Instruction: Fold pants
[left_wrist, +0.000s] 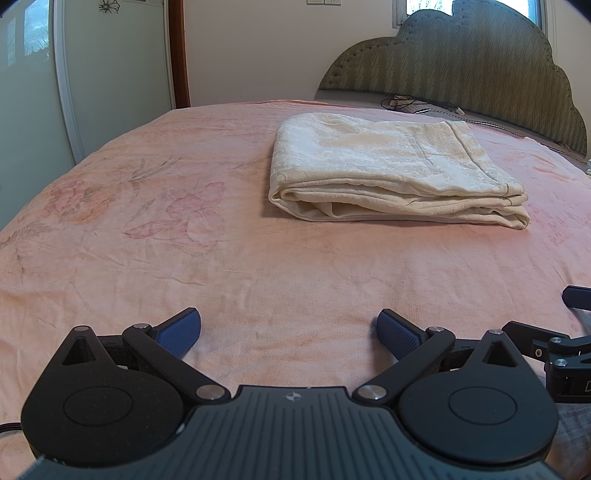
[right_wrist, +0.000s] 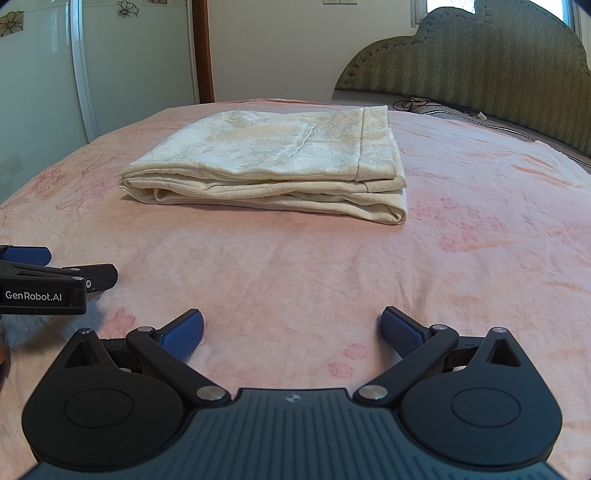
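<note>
Cream-coloured pants (left_wrist: 388, 166) lie folded into a thick rectangle on the pink floral bedspread (left_wrist: 147, 229), toward the far middle of the bed. My left gripper (left_wrist: 290, 330) hovers low over the near part of the bed, open, nothing between its blue pads, well short of the pants. In the right wrist view the same folded pants (right_wrist: 273, 158) lie ahead and slightly left. My right gripper (right_wrist: 291, 330) is open and holds nothing, also well back from them. The left gripper's side (right_wrist: 44, 284) shows at the left edge there.
A padded green headboard (left_wrist: 480, 66) rises at the far right, with cables (left_wrist: 413, 103) lying at its base. A sliding glass door (left_wrist: 33, 74) and a brown door frame (left_wrist: 179, 51) stand at the far left. Bare bedspread (right_wrist: 295, 266) stretches between the grippers and the pants.
</note>
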